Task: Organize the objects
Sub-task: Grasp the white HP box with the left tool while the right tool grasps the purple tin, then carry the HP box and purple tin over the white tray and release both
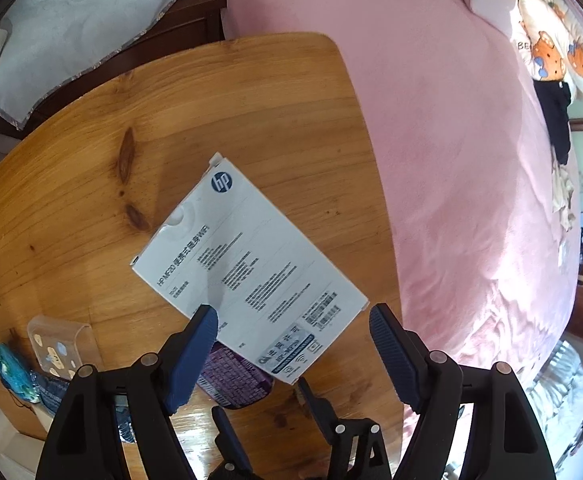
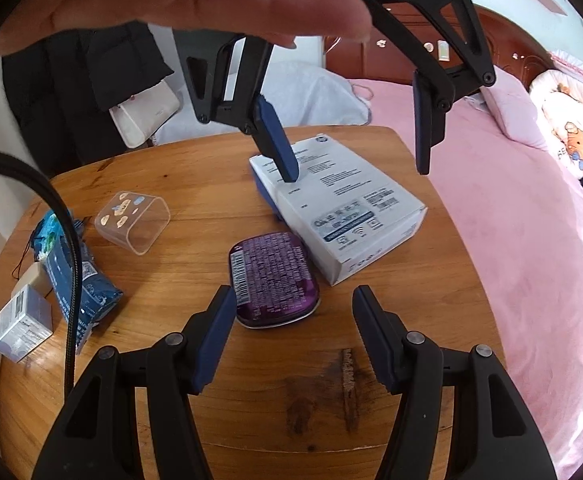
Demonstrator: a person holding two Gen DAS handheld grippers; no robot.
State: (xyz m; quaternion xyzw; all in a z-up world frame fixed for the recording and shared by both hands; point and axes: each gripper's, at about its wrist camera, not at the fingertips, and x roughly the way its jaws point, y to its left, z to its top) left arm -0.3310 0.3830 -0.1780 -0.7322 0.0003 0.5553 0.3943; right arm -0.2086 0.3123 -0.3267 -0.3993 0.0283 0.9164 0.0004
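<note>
Both tongs stand apart with nothing clamped: the left tongs (image 2: 355,176) hang over the white box (image 2: 343,216), one blue finger (image 2: 279,148) at its top face, while the right tongs (image 2: 291,340) sit just before the purple tin (image 2: 273,284). Box and tin lie touching on the wooden worktop (image 2: 195,208), beside the pink bed (image 2: 531,240).

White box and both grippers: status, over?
Left gripper open, astride white box, one finger touching its top. Right gripper open, empty, near purple tin. Tin abuts box.
</note>
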